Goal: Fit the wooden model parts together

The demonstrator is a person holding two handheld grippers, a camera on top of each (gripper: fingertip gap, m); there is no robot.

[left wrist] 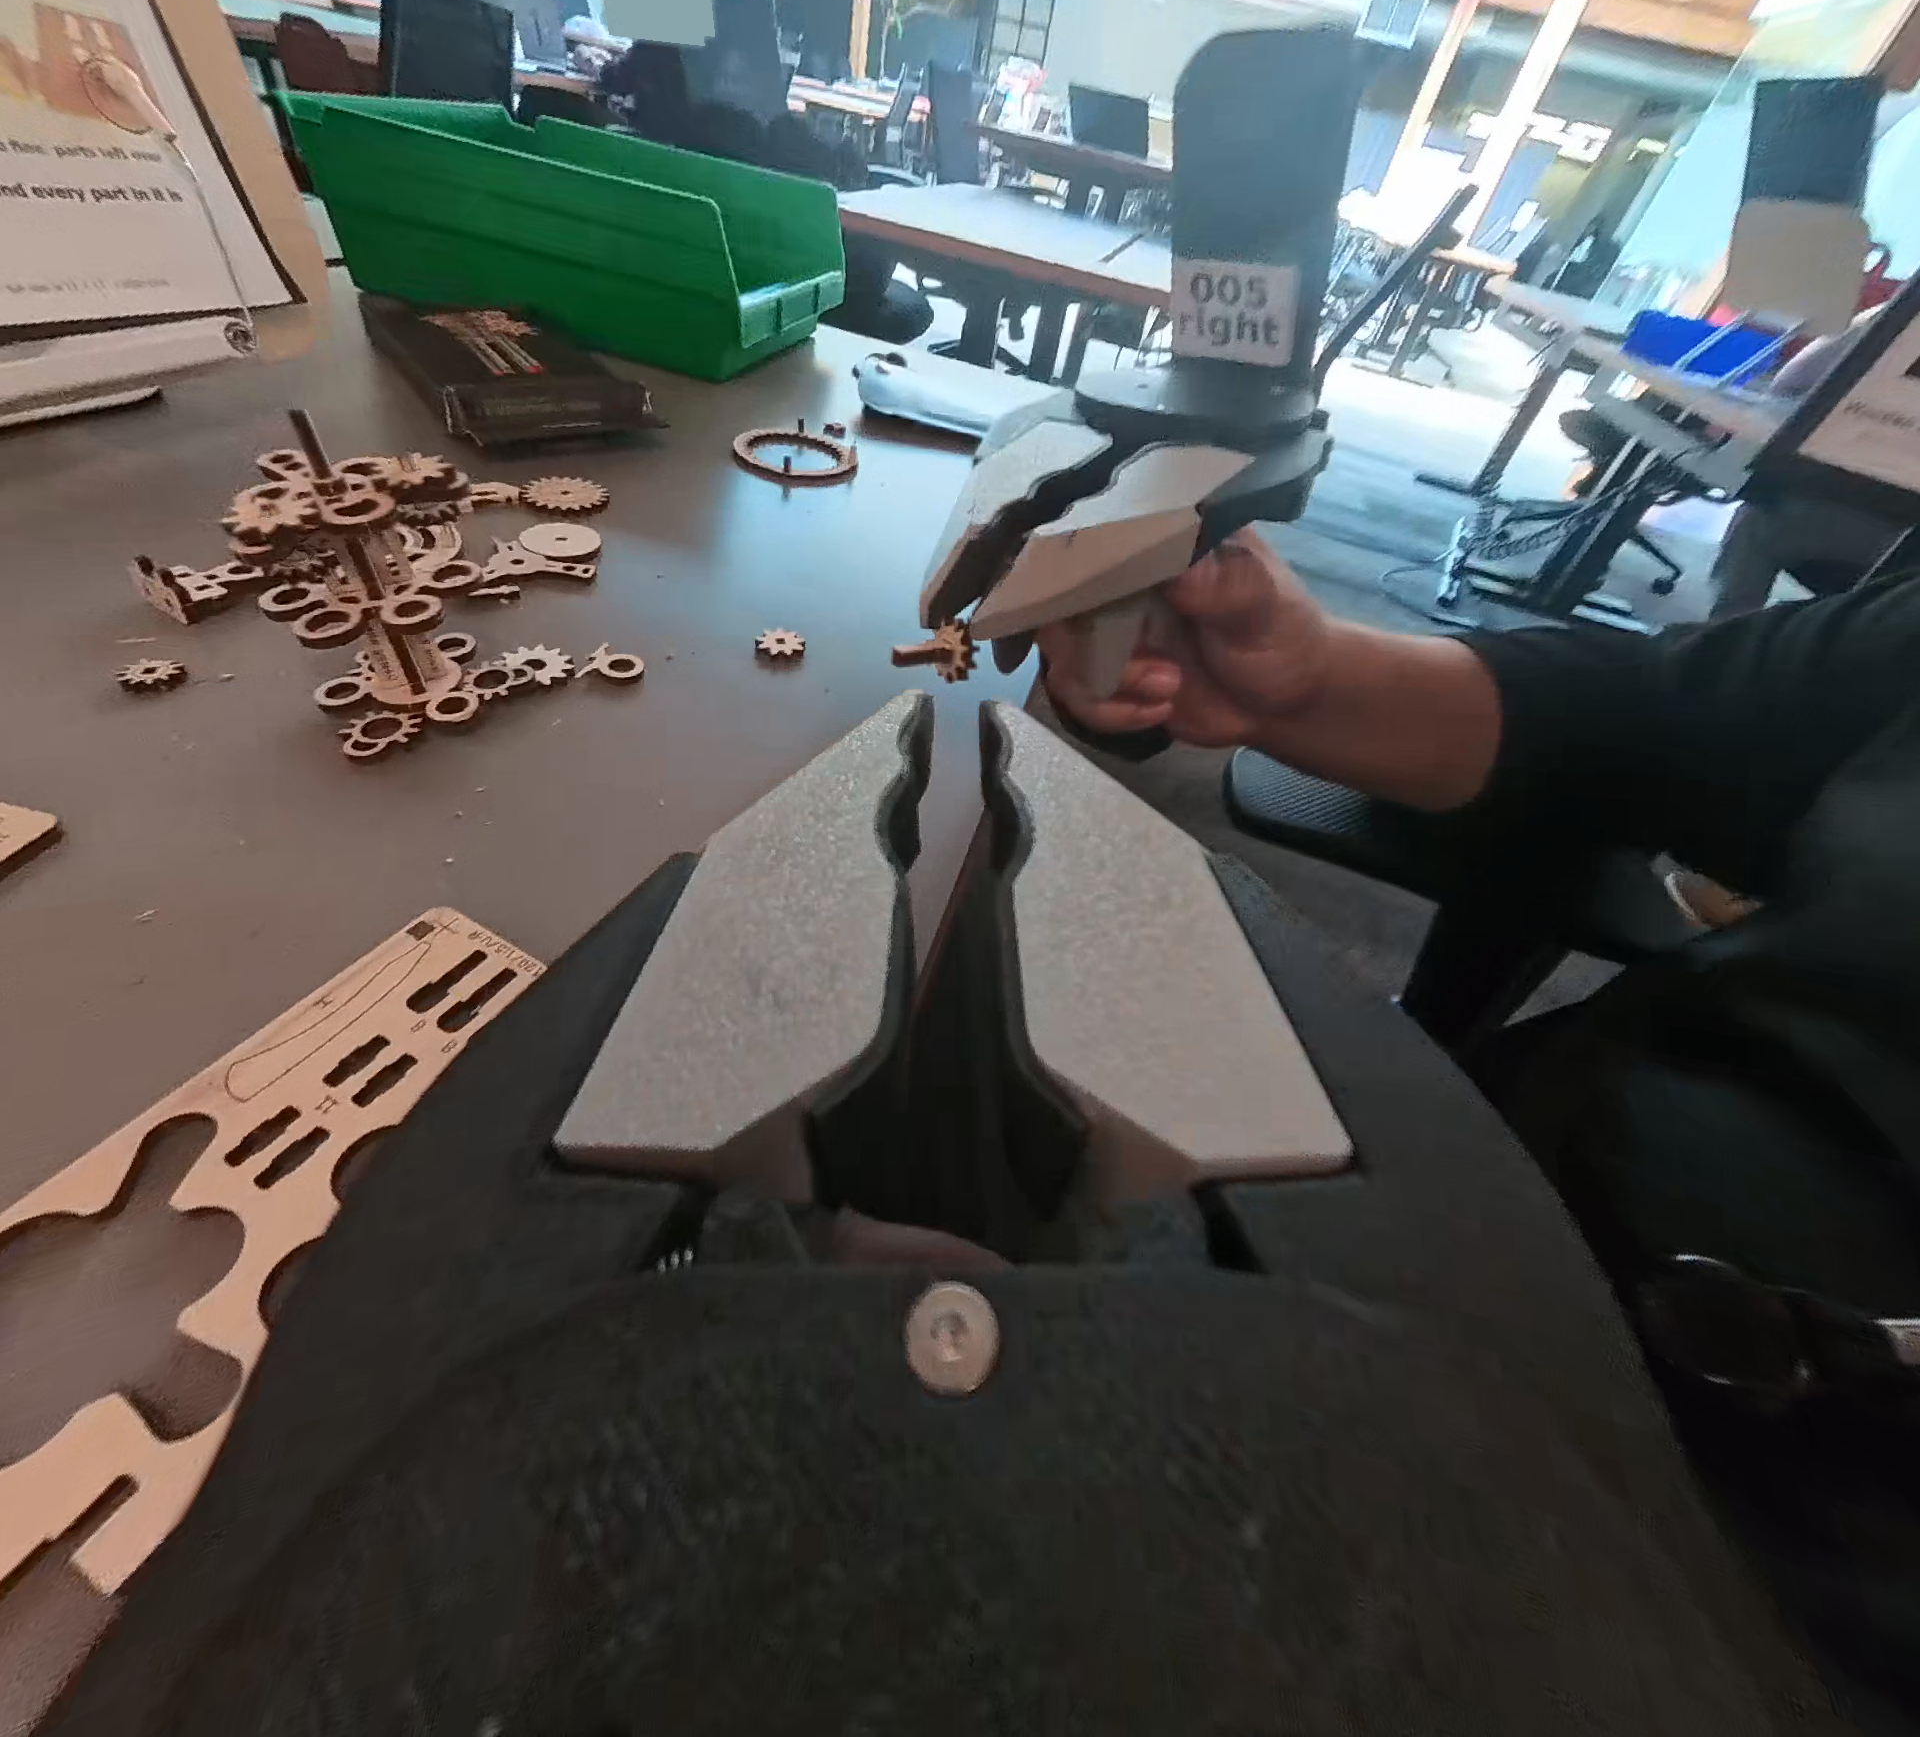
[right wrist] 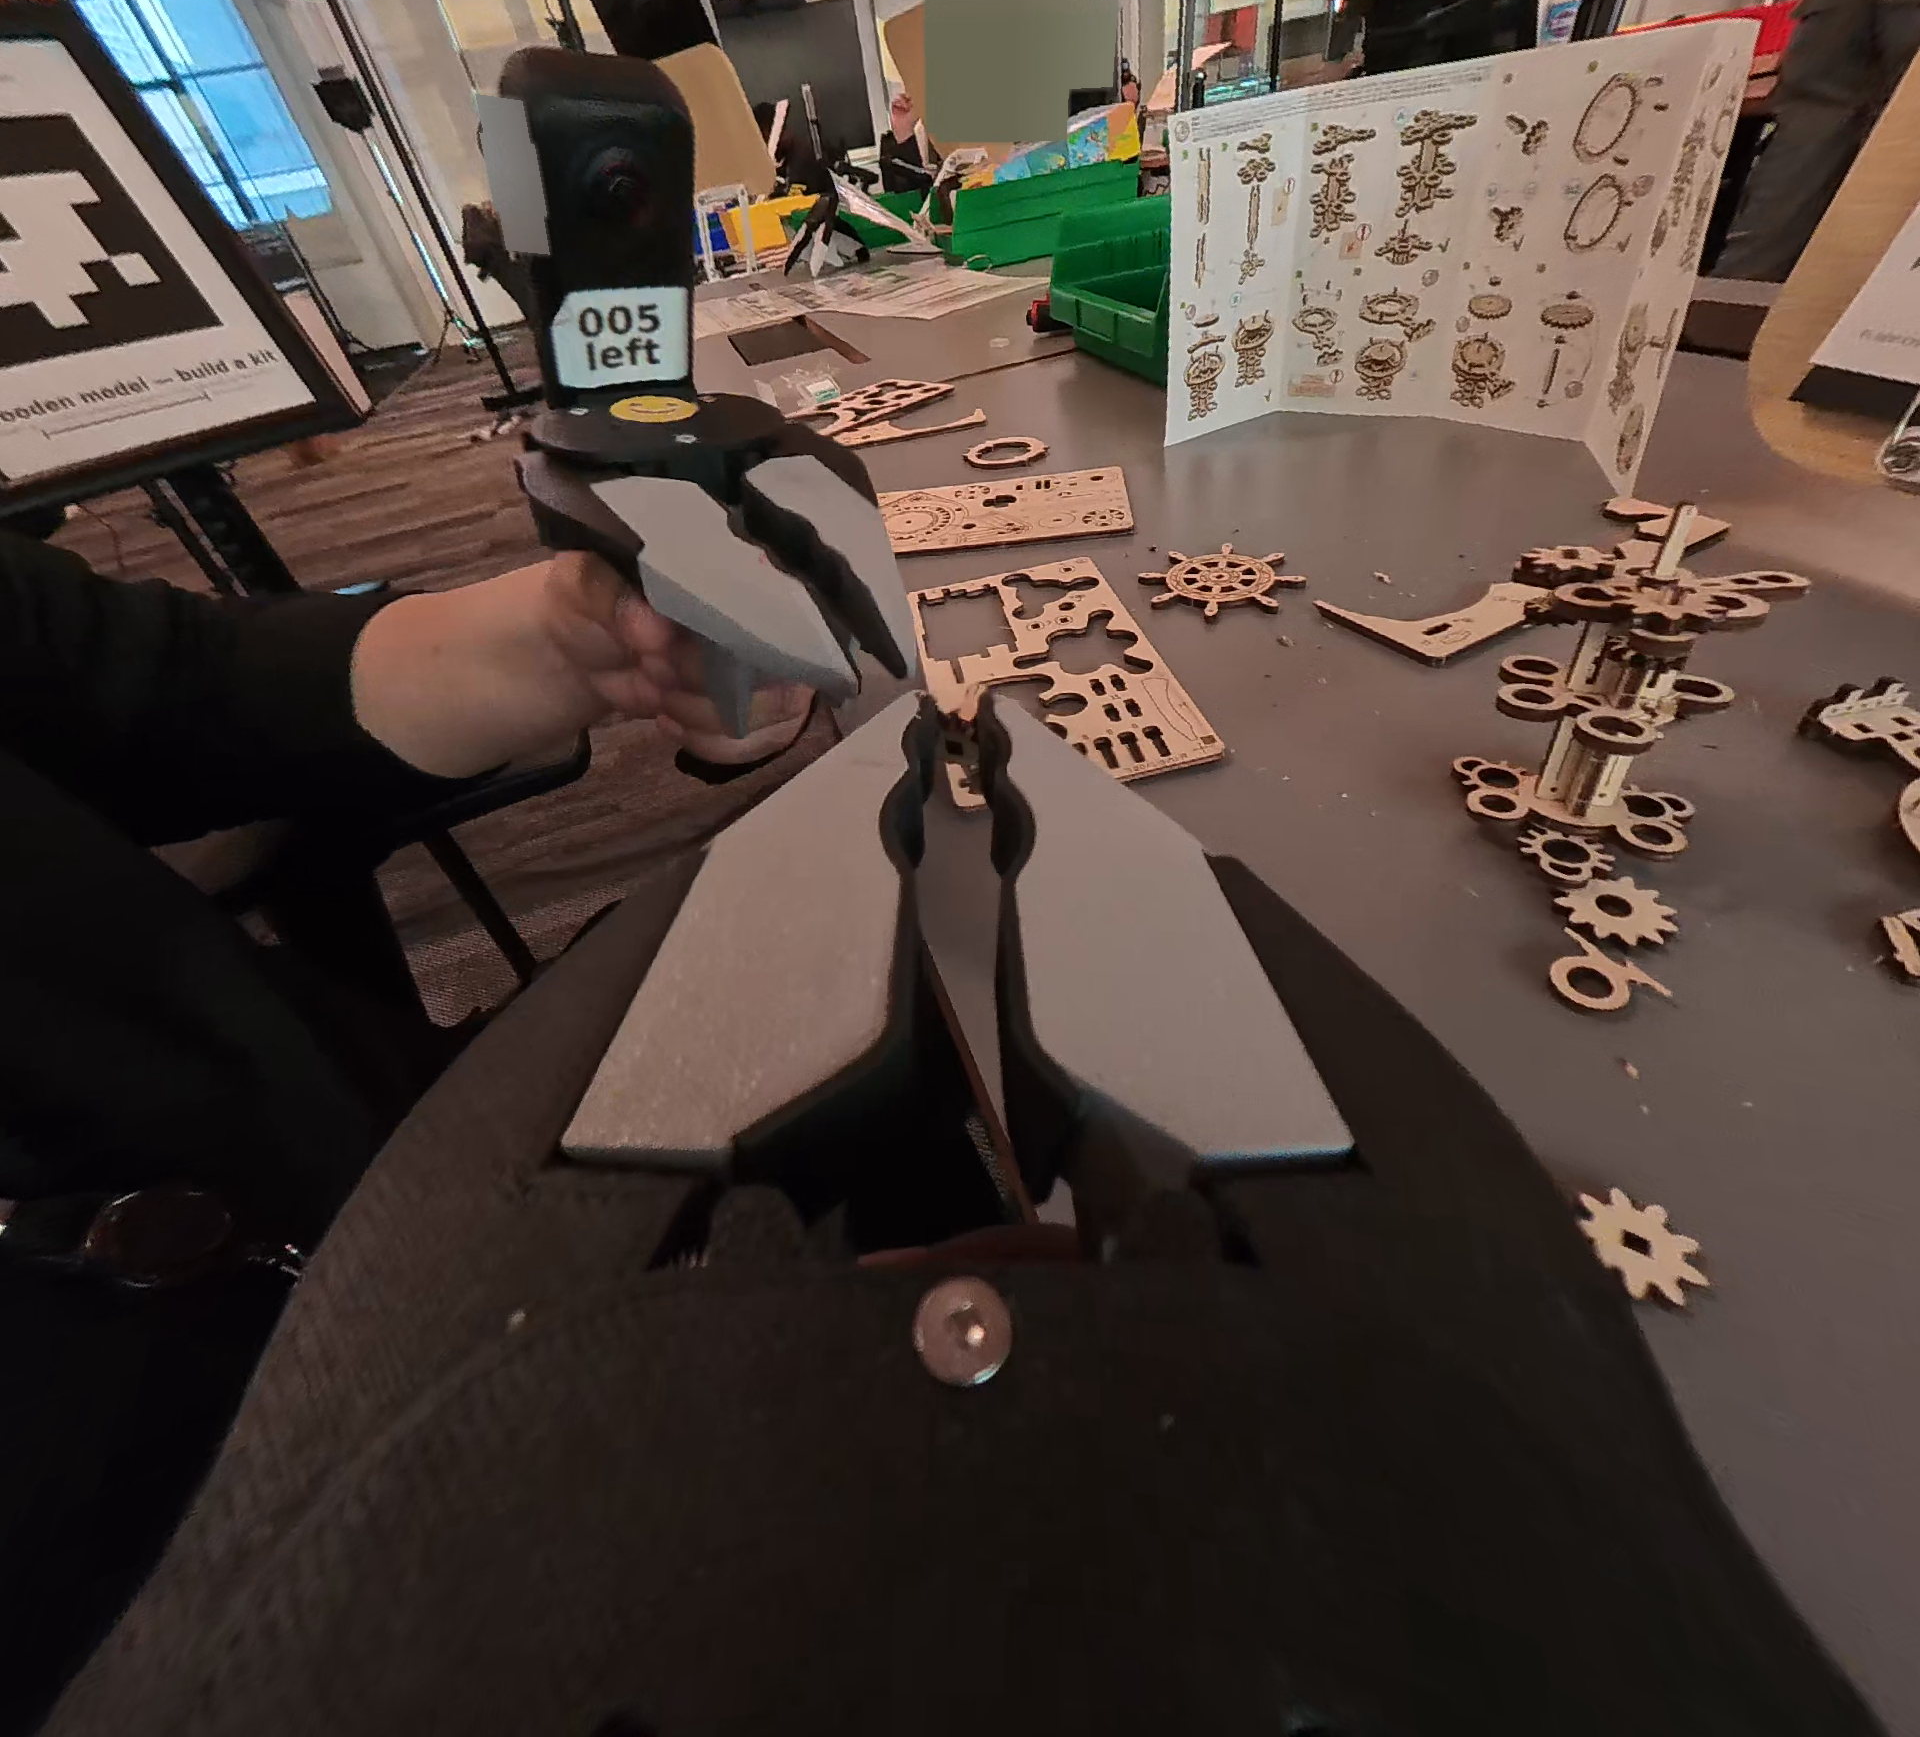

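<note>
Right tongs (left wrist: pixel 961 648) pinch a small gear (left wrist: pixel 951 651); left tongs (left wrist: pixel 954 713) narrow, empty. Green bin (left wrist: pixel 582 222): contents hidden.

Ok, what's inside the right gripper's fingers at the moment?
The right gripper is shut on a small wooden gear on a peg; the peg sticks out sideways beyond the fingertips. How far the gear sits between the fingers is covered. The left gripper holds nothing.
</note>
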